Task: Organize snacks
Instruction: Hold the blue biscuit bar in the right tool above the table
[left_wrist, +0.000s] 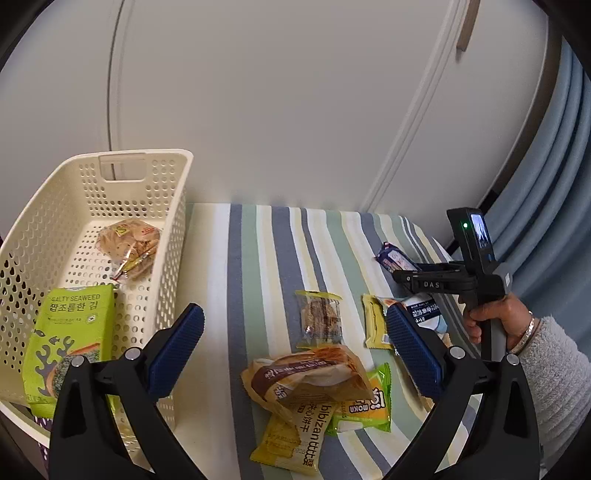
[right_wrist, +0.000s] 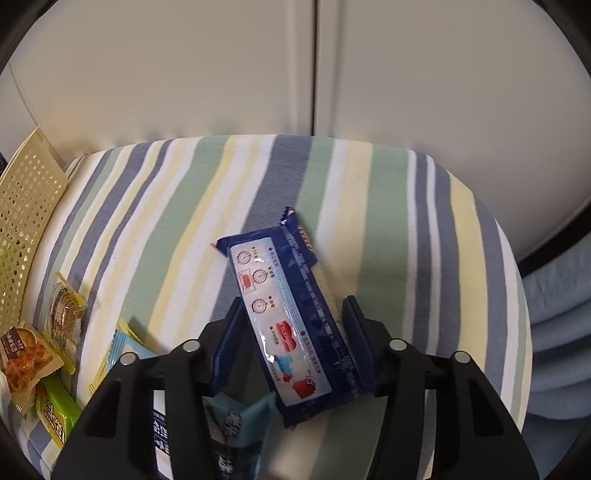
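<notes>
My right gripper (right_wrist: 291, 306) is shut on a dark blue biscuit packet (right_wrist: 291, 317), whose long body runs between the two fingers near the cloth's right side. The left wrist view shows the same packet (left_wrist: 395, 256) at the tips of that gripper (left_wrist: 397, 275), which a hand (left_wrist: 491, 317) holds. My left gripper (left_wrist: 295, 332) is open, with nothing between its blue pads, above loose snacks. A cream perforated basket (left_wrist: 177, 192) at the left holds a green seaweed box (left_wrist: 74, 332) and a clear bread packet (left_wrist: 129, 247).
On the striped cloth (left_wrist: 251, 258) lie a clear cookie packet (left_wrist: 319, 319), a brown bread bag (left_wrist: 306, 376), a yellow wafer packet (left_wrist: 295, 439), a green packet (left_wrist: 369, 406) and a yellow sachet (left_wrist: 375, 326). A light blue packet (right_wrist: 236, 417) lies under my right gripper. White cabinet doors stand behind; a blue curtain hangs right.
</notes>
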